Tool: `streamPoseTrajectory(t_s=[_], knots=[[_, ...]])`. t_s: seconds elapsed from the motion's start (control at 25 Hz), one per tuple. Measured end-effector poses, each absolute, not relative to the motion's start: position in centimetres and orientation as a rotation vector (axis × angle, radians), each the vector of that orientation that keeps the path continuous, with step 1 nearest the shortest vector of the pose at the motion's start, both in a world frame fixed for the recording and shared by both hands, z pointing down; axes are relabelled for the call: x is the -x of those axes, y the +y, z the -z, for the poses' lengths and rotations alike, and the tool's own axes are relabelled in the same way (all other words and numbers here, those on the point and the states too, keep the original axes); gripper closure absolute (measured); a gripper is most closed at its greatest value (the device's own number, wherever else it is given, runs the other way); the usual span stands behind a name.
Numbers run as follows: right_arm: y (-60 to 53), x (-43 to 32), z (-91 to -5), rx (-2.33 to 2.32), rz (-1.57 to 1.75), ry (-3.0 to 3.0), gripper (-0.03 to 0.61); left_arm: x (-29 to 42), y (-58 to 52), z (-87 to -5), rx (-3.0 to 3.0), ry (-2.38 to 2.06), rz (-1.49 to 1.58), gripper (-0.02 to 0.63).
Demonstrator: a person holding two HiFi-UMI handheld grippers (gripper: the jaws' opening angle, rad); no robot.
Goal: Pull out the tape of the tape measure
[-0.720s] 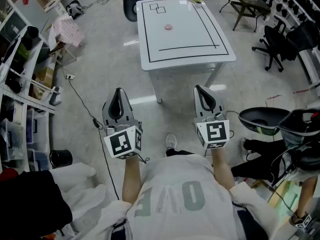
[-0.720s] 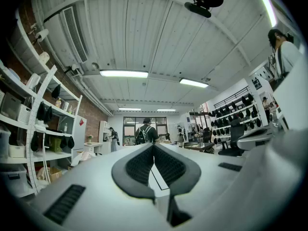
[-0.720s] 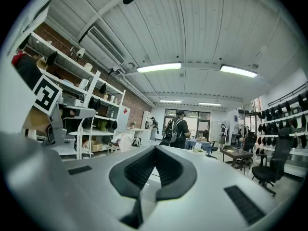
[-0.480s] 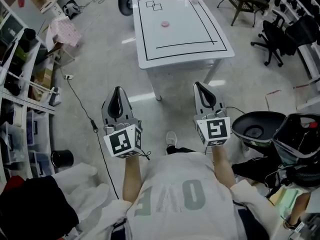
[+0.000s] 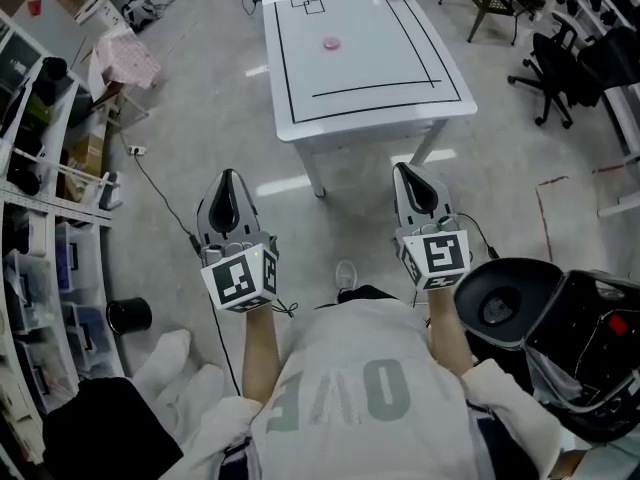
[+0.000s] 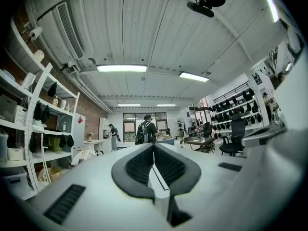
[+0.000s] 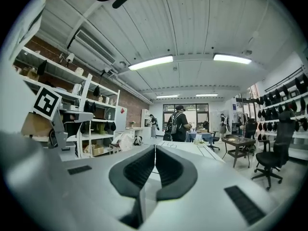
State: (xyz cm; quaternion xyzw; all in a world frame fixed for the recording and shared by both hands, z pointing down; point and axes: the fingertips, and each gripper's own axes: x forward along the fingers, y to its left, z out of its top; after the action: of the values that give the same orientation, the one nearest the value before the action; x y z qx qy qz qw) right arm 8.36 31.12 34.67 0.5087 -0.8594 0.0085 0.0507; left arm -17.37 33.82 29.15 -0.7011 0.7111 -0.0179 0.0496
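The left hand-held gripper (image 5: 228,182) is held level, its jaws pressed together with nothing between them — the right hand-held gripper (image 5: 411,175) is the same, empty and closed. Both hang over the floor, short of the white tabletop (image 5: 400,78). The tape measure (image 5: 331,42) — a small pink round shape from here — lies on the tabletop's far half, well apart from both.

Bright ceiling strip lights (image 6: 121,68); glare on floor (image 5: 285,185); fisheye edges dark, bent.
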Motion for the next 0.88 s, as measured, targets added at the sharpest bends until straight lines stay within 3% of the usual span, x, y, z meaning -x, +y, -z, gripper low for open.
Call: streamPoseTrajectory(t_s=[0.88], knots=[[17.9, -8.0, -37.6, -1.612, -0.073, -2.508, 0.548, 16.9, 18.3, -30.2, 2.211, 2.112, -0.076, 0.586]])
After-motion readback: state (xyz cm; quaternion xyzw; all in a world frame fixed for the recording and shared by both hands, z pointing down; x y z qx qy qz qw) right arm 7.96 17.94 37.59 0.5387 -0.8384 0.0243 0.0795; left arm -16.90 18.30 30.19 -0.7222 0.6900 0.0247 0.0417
